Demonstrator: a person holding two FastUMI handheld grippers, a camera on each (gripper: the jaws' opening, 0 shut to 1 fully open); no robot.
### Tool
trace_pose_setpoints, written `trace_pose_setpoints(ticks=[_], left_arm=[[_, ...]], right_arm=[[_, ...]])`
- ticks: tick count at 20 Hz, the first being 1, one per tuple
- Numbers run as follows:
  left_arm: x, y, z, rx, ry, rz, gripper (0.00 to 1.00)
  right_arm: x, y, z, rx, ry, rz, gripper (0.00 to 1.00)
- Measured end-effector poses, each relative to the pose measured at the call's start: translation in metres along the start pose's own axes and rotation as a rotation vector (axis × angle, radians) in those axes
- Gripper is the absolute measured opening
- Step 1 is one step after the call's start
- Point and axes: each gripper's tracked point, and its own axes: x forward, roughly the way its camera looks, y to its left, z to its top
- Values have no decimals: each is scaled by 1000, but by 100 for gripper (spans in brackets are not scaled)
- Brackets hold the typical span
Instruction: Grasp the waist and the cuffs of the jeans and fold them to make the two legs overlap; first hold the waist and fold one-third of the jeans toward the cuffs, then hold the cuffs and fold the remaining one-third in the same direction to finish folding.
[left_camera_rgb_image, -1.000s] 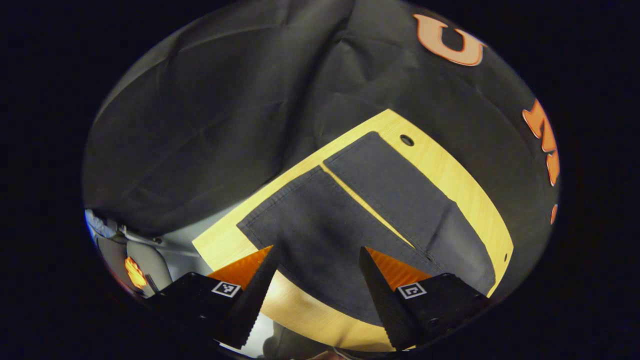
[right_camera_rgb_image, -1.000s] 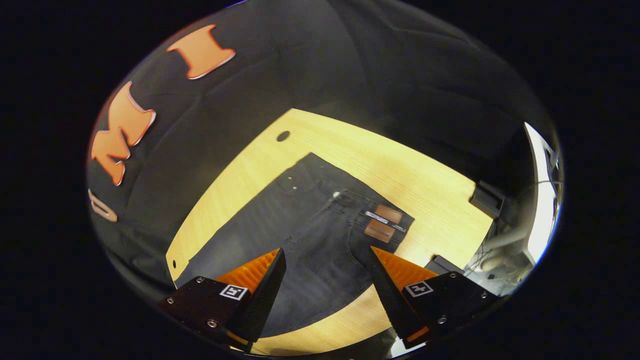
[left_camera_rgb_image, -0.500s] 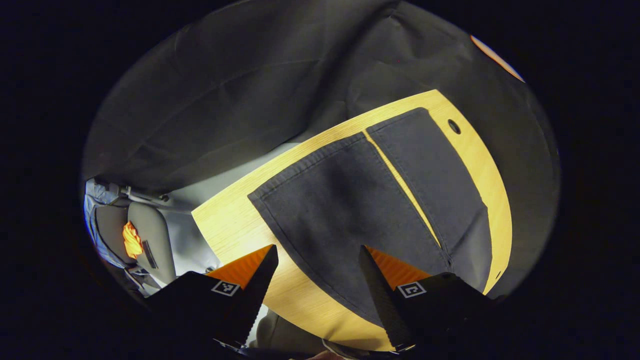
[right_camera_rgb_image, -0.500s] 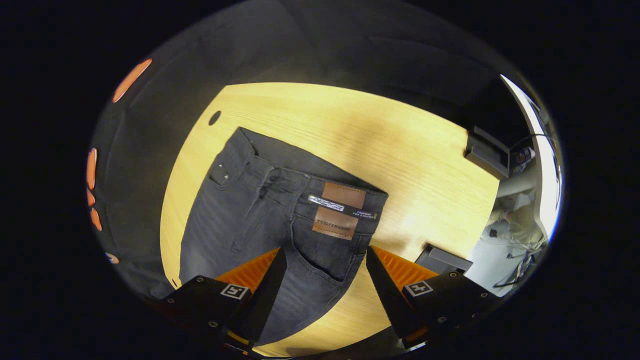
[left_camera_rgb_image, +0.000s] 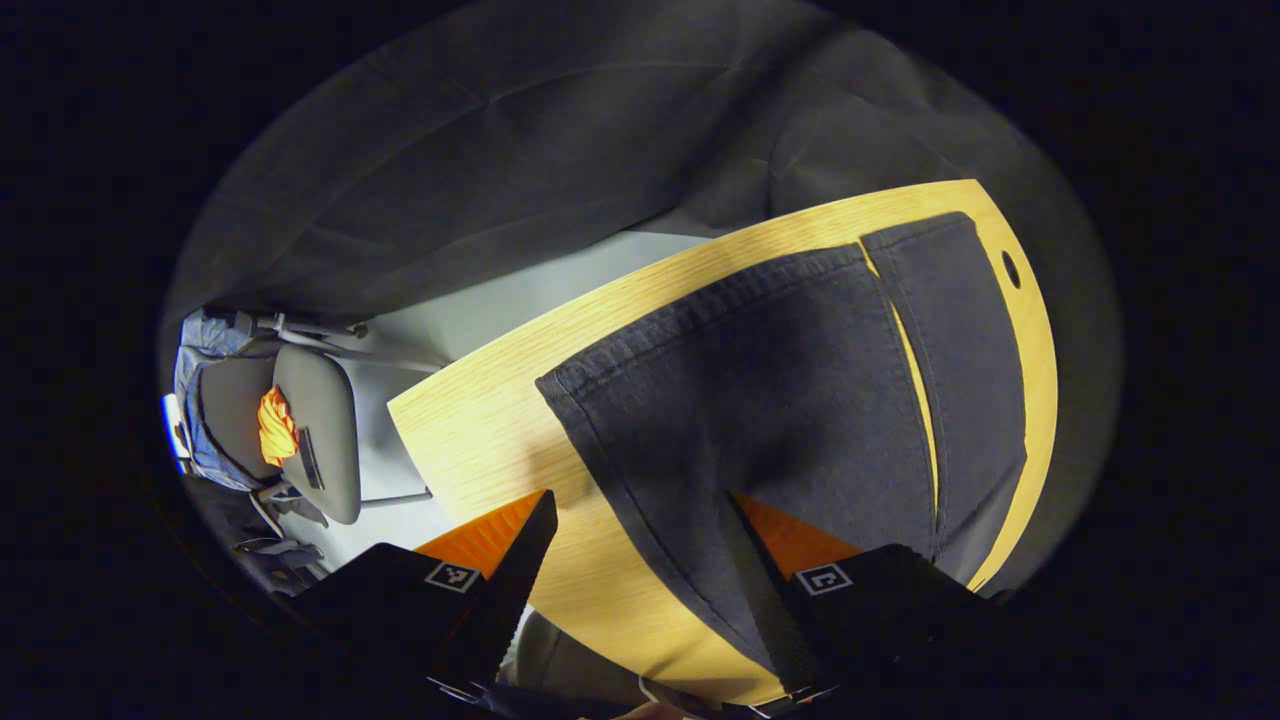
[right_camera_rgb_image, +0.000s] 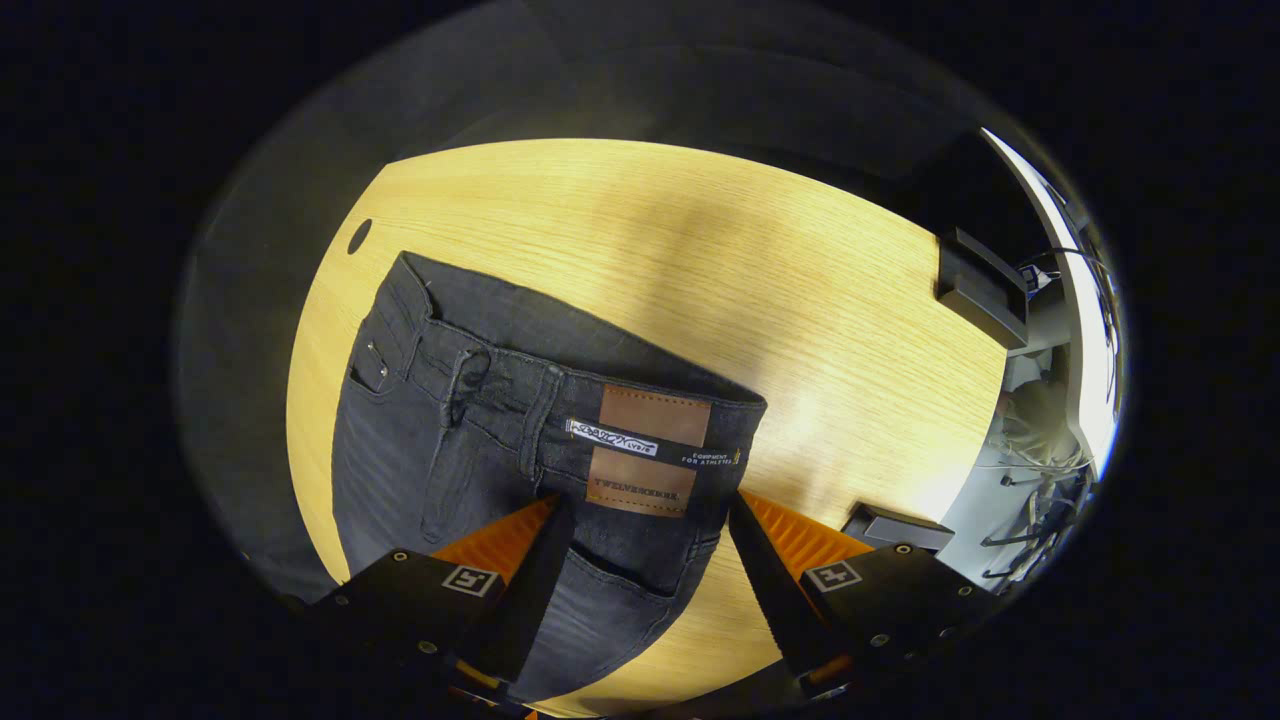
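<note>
Item: jeans (right_camera_rgb_image: 480, 440), dark denim, lying flat on the table (right_camera_rgb_image: 700, 250), unfolded. Waist (right_camera_rgb_image: 560, 385) is showing in the right gripper view, with two leather patches (right_camera_rgb_image: 650, 445) near the nearer corner of the band. Cuffs (left_camera_rgb_image: 720, 315) are showing in the left gripper view; the two legs are lying side by side with a thin strip of table between them, not overlapping.

Left gripper (left_camera_rgb_image: 635, 545): jaws standing wide, holding nothing, hovering over the nearer leg, just short of its cuff.

Right gripper (right_camera_rgb_image: 645, 550): jaws standing wide, holding nothing, hovering over the nearer hip, the patches sitting between and just beyond the fingertips.

Progress: none of the folds is looking done. Both grippers appear to be lining up for the first grasp, one at each end. Left to do, by my reading: closing on waist and cuff, bringing one leg over the other, then the waist third toward the cuffs, then the last third from the cuffs.

Surroundings: a chair (left_camera_rgb_image: 310, 430) beyond the table edge; small dark boxes (right_camera_rgb_image: 985, 285) at the table's far side.
</note>
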Motion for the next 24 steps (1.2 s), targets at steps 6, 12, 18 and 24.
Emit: trace_pose_setpoints(ticks=[6,12,18,24], left_arm=[[9,-2,3,-34,-34,13,98],[3,-22,23,136,-171,-141,3],[-23,-54,34,120,-168,-393,1],[-71,-89,49,242,-219,-515,1]], right_arm=[[3,-14,-1,-74,-46,-148,82],[-1,6,-4,-12,-21,38,16],[-38,26,-5,169,-56,318,9],[-80,42,-10,219,-138,393,9]])
